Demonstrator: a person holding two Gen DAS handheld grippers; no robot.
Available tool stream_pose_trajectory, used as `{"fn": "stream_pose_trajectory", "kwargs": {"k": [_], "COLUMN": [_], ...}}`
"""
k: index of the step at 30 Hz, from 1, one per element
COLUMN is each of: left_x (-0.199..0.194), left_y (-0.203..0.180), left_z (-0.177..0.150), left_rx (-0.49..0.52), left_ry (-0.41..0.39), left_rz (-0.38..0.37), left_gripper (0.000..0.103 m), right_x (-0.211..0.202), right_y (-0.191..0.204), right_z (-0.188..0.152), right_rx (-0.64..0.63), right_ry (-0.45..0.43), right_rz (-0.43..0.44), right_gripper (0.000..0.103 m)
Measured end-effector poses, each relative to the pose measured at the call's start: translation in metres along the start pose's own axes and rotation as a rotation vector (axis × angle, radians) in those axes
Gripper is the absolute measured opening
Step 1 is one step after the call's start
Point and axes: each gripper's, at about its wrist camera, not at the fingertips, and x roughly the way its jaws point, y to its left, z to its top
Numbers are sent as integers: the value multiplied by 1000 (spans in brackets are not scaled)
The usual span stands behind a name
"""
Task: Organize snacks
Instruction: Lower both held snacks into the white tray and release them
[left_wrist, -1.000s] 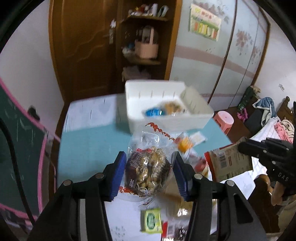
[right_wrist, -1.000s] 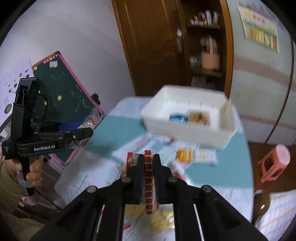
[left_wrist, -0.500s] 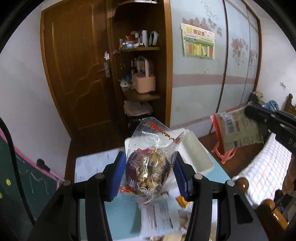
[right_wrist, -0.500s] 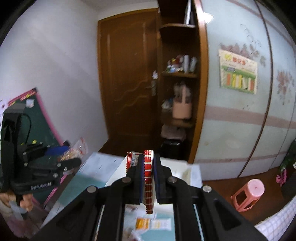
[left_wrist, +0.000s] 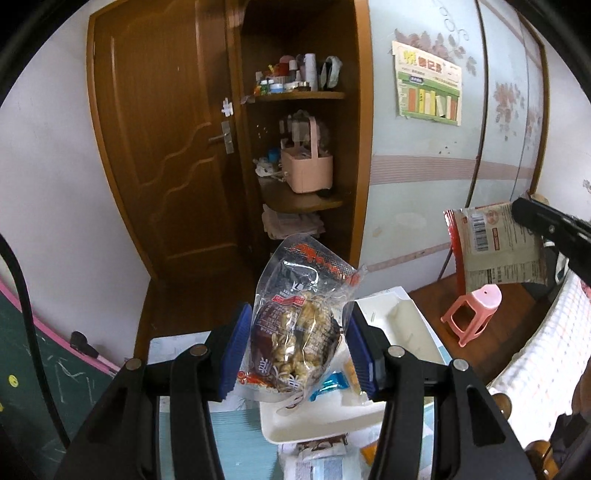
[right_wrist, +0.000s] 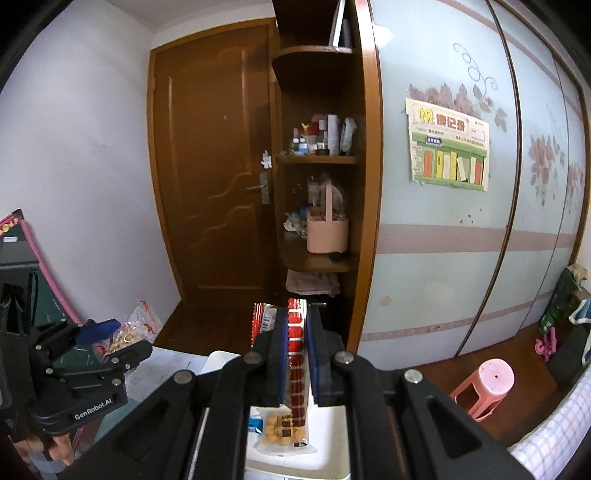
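My left gripper (left_wrist: 297, 339) is shut on a clear bag of peanuts (left_wrist: 295, 332) and holds it up over the near part of the white bin (left_wrist: 317, 421). My right gripper (right_wrist: 297, 354) is shut on a flat red-edged snack packet (right_wrist: 297, 354), held upright above the bin (right_wrist: 328, 450). The packet also shows in the left wrist view (left_wrist: 495, 247), at the right. The bin holds a blue-wrapped snack (left_wrist: 328, 384) and a pack of crackers (right_wrist: 282, 430). The left gripper with its bag also shows in the right wrist view (right_wrist: 122, 338), at the left.
More snack packets (left_wrist: 321, 454) lie on the teal table (left_wrist: 236, 443) in front of the bin. A pink stool (right_wrist: 487, 384) stands on the floor at the right. A green chalkboard (left_wrist: 33, 369) leans at the left. A wooden door and shelves are behind.
Both grippers have lifted with their snacks and tipped upward, moving toward the bin. The table and loose snacks have dropped low in both views.
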Motion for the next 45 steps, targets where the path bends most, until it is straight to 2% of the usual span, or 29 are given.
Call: {"fn": "stream_pose_trajectory", "kwargs": {"k": [10,23,26,27,28,29,32,34,40,45], "left_x": [71,150,168,177,182,187,203,209,204,196], "left_y": [-5,-21,-25,-25,-24,-23,-22,-24,-30,-33], "left_z": [-13,-40,-48,-51,-54,-57,-65,-72,-85,-84], "left_rx": [-16,-5,-9,-18,-26,-38,-62,-52,-7,9], "left_ry": [107,223,247,264,281,304,349,371,380,379], "left_rz": [4,55,68,58,52,43,39,45,50,37], "left_gripper": [49,50,59,72,93,101,102,102,102,102], "right_x": [53,119,136,142,150,158,172,174,176,177], "right_y": [5,4,3,3,2,1,-2,-4,-5,-13], "right_z": [-17,-58,-68,-71,-75,-79,-90,-95,-103,-107], "right_rx": [-13,9,17,18,18,21,42,56,65,104], "right_ry": [92,251,297,313,339,371,422,430,460,489], "right_rz": [-29,-31,-37,-40,-43,-46,-51,-51,-34,-21], "right_gripper": [9,10,11,11,15,21,42,46,48,48]}}
